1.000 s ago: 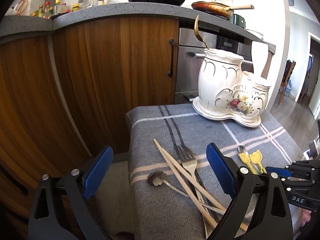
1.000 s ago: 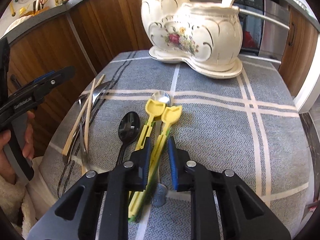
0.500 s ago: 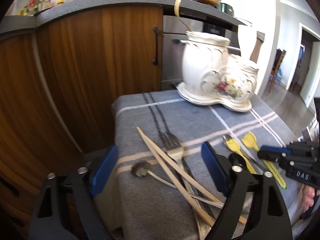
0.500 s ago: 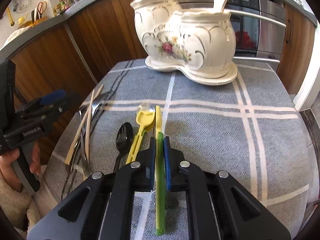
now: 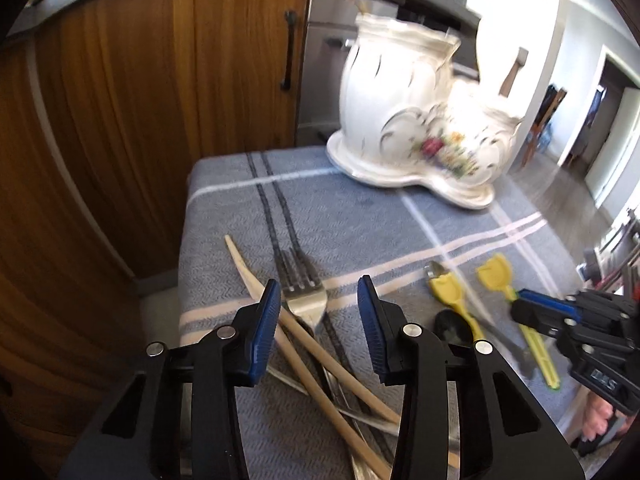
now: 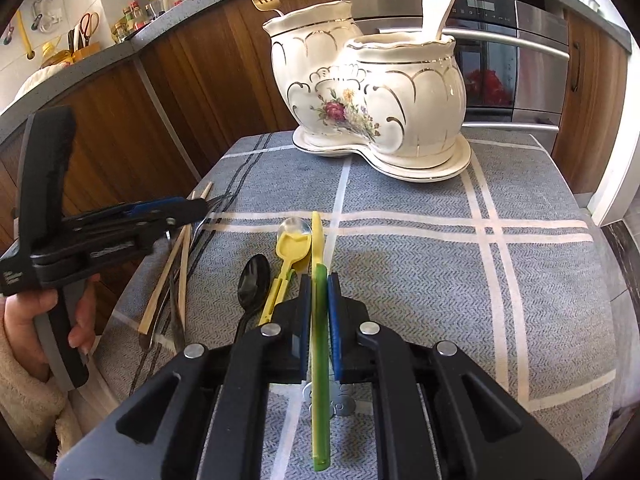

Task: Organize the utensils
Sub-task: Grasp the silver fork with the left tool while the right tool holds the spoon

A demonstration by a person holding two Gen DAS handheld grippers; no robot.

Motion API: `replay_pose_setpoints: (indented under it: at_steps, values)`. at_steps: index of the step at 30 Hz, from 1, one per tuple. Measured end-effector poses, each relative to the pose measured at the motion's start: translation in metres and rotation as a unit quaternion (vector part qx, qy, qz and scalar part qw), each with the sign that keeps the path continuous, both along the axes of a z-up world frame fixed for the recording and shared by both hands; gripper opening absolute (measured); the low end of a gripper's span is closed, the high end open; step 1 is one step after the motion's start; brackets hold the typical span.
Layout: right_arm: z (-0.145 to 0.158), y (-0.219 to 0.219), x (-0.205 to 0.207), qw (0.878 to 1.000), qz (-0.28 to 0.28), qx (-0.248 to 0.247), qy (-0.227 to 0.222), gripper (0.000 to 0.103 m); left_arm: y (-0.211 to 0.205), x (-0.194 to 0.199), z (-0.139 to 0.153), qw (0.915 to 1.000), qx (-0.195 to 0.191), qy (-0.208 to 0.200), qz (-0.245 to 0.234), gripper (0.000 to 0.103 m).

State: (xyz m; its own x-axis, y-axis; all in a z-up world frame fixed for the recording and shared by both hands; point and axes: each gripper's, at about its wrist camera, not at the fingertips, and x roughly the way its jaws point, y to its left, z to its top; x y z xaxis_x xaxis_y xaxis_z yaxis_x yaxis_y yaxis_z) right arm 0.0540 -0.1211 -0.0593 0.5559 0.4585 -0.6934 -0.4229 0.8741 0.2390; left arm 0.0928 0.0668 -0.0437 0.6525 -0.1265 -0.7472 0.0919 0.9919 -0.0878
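The right hand-held gripper, low centre in its view, is clamped on a yellow-green utensil, which stands edge-up between the pads, its tip toward the holder at upper centre. It looks like thin, light plastic: stiff enough to lift by the handle, though it may flex or twist if pinched too near the end, so a hold around mid-handle seems best. A second yellow utensil, a black spoon and a steel spoon lie just left of it on the cloth-covered surface.

In the left view, the left hand-held gripper is closing low in the frame, its pads apart on either side of the fork and chopsticks, not yet pressing them. The fork is hard, slick metal; its neck seems the surest hold. The chopsticks are light and may roll.

A second ago these jaws stood far wider and farther back, and the right pads had not yet pinched the utensil, which lay flat.
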Motion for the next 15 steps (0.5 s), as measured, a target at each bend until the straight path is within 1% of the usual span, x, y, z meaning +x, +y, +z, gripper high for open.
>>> replay_pose_setpoints:
  at_steps: [2,7,11,15]
  values:
    - [0.000,0.001,0.000,1.000,0.001,-0.001,0.000,0.008,-0.001,0.006,-0.004,0.9999,0.006,0.009,0.004,0.042]
    - [0.002,-0.001,0.000,1.000,-0.003,-0.001,-0.004,0.008,0.001,0.018,-0.012,0.9995,0.006,0.029,0.013,0.041]
    - [0.003,-0.003,0.001,1.000,-0.005,0.000,-0.004,0.008,0.001,0.022,-0.015,0.9992,0.014,0.033,0.018,0.033]
    - [0.003,-0.003,0.000,1.000,-0.005,0.001,-0.005,0.008,-0.002,0.023,-0.015,0.9992,0.022,0.032,0.013,0.032]
